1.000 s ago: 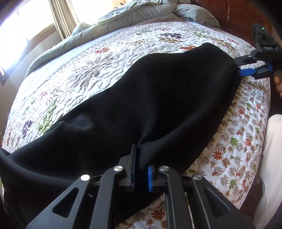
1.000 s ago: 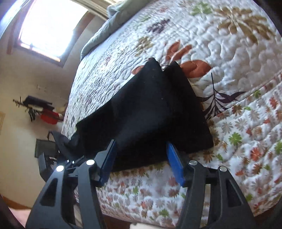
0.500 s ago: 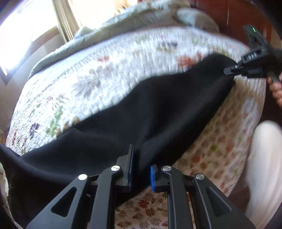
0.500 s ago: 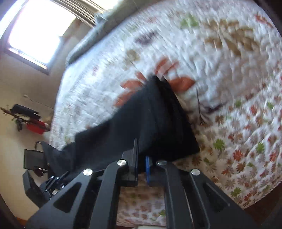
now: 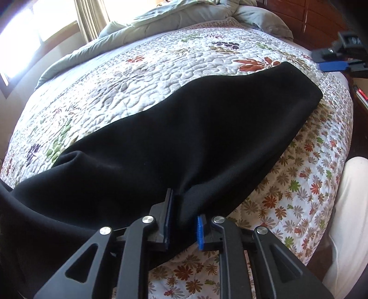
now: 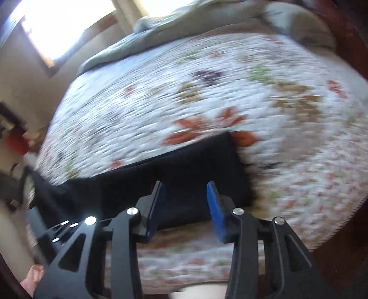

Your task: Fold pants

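Black, soft cloth makes up the pants (image 5: 188,138), which lie in one long flat strip across the near side of the bed, on a bumpy stitched quilt (image 5: 138,87) with leaf and flower prints in red, green and brown. Their far end looks rounded and smooth, and the near end bunches into a fold. That fold sits pinched between the blue pads of the left gripper (image 5: 182,226), whose black jaws stand narrow and press on the cloth. The pants' left end runs off the picture edge, so its shape is hidden. The right gripper (image 6: 185,207) hangs above the pants' squared far end; its jaws have just been opening and now stand partly apart with nothing squeezed between them. The right wrist view is badly blurred, so the quilt prints there are smears. A puffy grey-green blanket (image 5: 174,16) is heaped at the bed's far side, by a bright window (image 5: 27,30). A pale trouser leg (image 5: 345,218) is cut off at the right.
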Tool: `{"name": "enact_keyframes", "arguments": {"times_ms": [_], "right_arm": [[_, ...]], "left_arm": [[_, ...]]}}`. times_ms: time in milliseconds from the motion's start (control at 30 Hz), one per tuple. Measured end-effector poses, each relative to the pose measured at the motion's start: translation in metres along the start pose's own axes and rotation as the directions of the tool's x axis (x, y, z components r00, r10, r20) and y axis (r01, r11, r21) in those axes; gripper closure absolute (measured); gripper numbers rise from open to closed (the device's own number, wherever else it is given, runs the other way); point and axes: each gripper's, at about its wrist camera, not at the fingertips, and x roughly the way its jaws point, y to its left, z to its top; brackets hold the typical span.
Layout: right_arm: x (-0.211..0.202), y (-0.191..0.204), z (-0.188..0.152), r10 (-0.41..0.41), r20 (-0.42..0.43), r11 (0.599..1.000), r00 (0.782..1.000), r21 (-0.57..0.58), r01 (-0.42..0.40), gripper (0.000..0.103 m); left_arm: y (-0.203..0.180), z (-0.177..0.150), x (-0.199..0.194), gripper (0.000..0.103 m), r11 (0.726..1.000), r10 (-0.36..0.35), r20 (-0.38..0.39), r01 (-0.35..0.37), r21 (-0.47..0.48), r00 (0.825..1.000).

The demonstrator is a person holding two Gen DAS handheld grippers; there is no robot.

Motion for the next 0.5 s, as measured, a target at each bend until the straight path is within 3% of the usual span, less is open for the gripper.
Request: {"name": "enact_keyframes", "arguments": {"times_ms": [33, 100, 200, 267, 367, 400, 500], "right_arm": [[0.019, 0.022, -0.004, 0.064, -0.061, 0.998, 0.996, -0.014, -0.065, 0.063], [0.05, 0.047, -0.016, 0.106, -0.153, 0.994, 0.983, -0.023, -0.11, 0.064], [0.095, 0.074, -0.035, 0.08, -0.265, 0.996, 0.961, -0.025, -0.089, 0.064], [0.105, 0.078, -0.044, 0.035, -0.242, 0.998, 0.97, -0.036, -0.045, 0.063], [0.099, 0.088, -0.048, 0.017, -0.224, 0.999, 0.974, -0.047, -0.028, 0.064], [0.102, 0.083, -0.052, 0.016, -0.224, 0.998, 0.974, -0.05, -0.028, 0.064], [0.11, 0.078, -0.054, 0.022, -0.216, 0.999, 0.976, -0.037, -0.031, 0.064]], "left_arm": [[0.001, -0.001, -0.001, 0.087, 1.0, -0.003, 0.002, 0.003, -0.006, 1.0], [0.004, -0.001, -0.002, 0.087, 1.0, -0.011, 0.003, 0.011, -0.023, 1.0], [0.008, -0.001, -0.007, 0.081, 0.998, -0.019, -0.004, 0.019, -0.053, 1.0], [0.012, -0.003, -0.017, 0.07, 0.997, -0.036, -0.019, 0.034, -0.073, 0.999], [0.037, -0.009, -0.044, 0.039, 0.98, -0.07, 0.004, 0.07, -0.185, 0.998], [0.054, -0.012, -0.055, 0.034, 0.967, -0.07, 0.018, 0.073, -0.245, 0.997], [0.104, -0.013, -0.072, 0.034, 0.927, 0.02, -0.011, -0.022, -0.374, 1.0]]}}
